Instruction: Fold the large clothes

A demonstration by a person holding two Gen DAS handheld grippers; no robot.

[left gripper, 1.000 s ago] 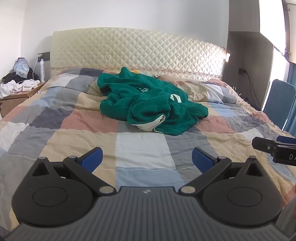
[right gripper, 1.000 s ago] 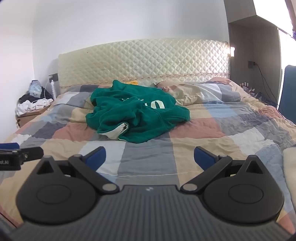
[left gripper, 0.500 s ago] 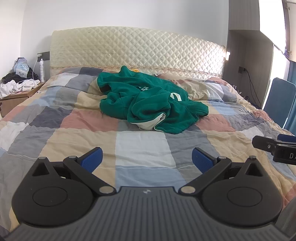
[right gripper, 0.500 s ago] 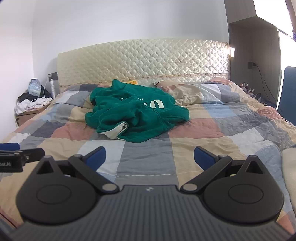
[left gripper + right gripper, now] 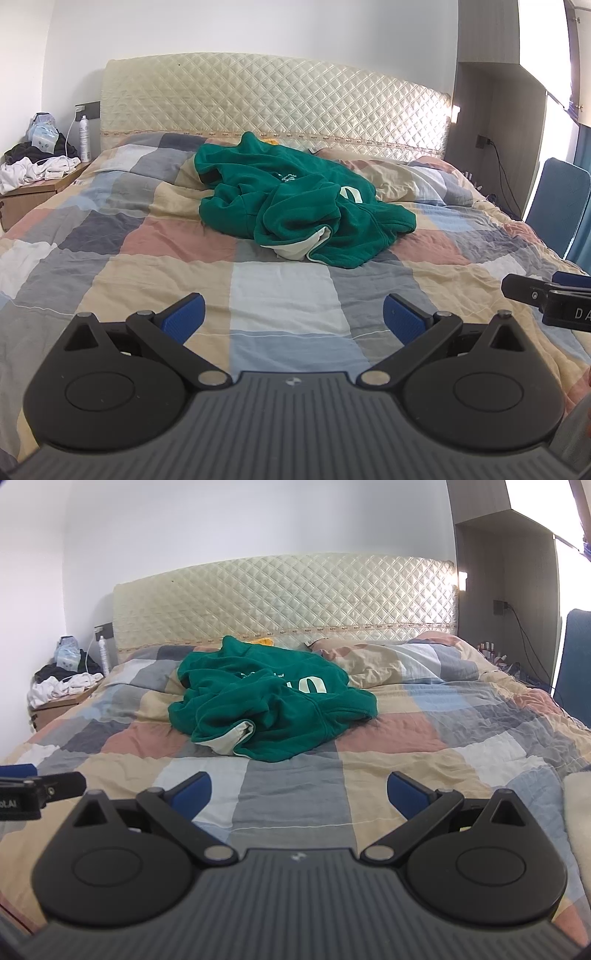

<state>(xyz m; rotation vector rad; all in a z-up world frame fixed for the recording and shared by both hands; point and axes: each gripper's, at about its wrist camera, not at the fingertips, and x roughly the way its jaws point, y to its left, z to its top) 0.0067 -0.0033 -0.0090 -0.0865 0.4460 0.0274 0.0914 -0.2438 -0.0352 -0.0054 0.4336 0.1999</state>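
Bright daylight from window (image 5: 543,55) at right, blown out to white glare. Shadows soft. Focus sharp throughout; strong fisheye bending at edges, corners darkened.

Black left hand-held gripper (image 5: 291,318), ribbed grey body, blue finger pads (image 5: 183,317), silver pivot screws

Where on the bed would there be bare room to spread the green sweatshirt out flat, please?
The broad stretch of checked quilt between the crumpled green sweatshirt and the two open grippers, left and right, lies bare. The quilt to the sweatshirt's left is free too. It is crowded toward the headboard, with the sweatshirt and a bunched pillow.
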